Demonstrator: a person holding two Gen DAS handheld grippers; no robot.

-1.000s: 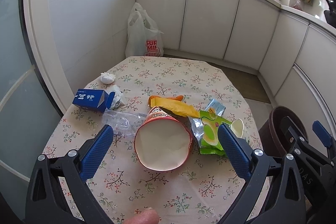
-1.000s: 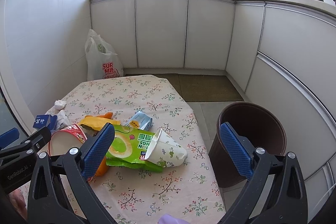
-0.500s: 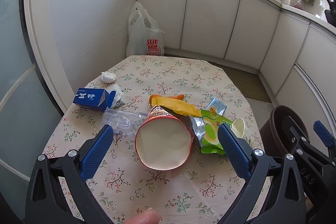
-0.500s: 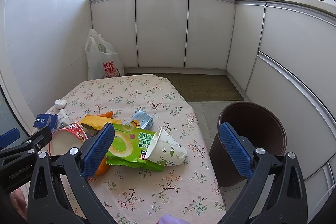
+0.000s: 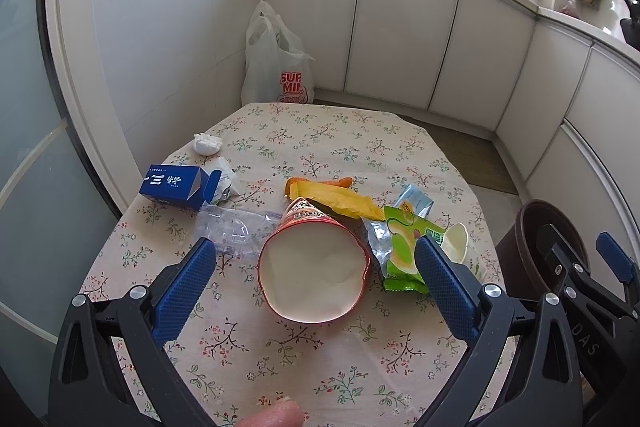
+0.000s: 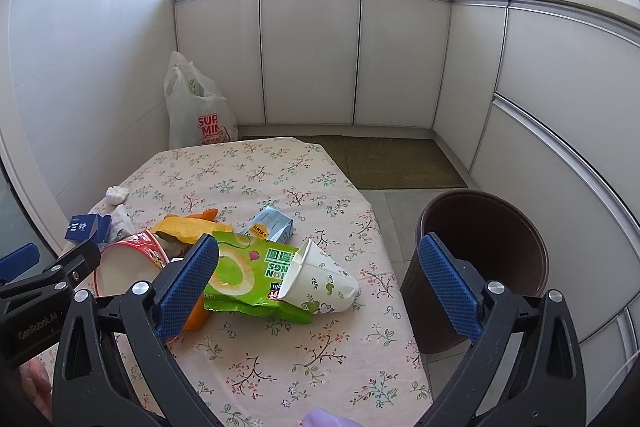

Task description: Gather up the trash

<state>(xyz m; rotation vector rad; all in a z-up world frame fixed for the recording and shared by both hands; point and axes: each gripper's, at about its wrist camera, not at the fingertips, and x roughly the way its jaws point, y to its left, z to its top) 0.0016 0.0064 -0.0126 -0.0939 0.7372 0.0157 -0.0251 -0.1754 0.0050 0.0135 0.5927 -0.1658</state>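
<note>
We judge the job barely begun: all the rubbish lies on the worktop (image 5: 304, 359), and the brown bin (image 6: 484, 251) on the floor just off its right edge looks empty as far as we can see in.

Largest first. The red noodle cup (image 5: 316, 267) lies on its side with its mouth towards us, framed between the blue pads of our left gripper (image 5: 316, 285). Those fingers (image 5: 184, 285) stand wide apart and hold nothing. We judge this the piece to take now: bring one finger inside the mouth and one outside the wall, then pinch lightly, since thin card will likely buckle under a hard squeeze.

The green crisp packet (image 6: 248, 271) lies at the cup's 3 o'clock. The white paper cup (image 6: 320, 281) rests on the packet's right end, so it should go first, or it may roll away when the packet is lifted. Our right gripper (image 6: 320, 291) hangs above it, also spread wide and empty.

At the noodle cup's 12 o'clock lies the yellow wrapper (image 5: 332, 199); at 10 o'clock the crushed clear bottle (image 5: 236, 231), then the blue carton (image 5: 176, 185). The tissue ball (image 5: 206, 143) sits farthest, at 11 o'clock.
</note>
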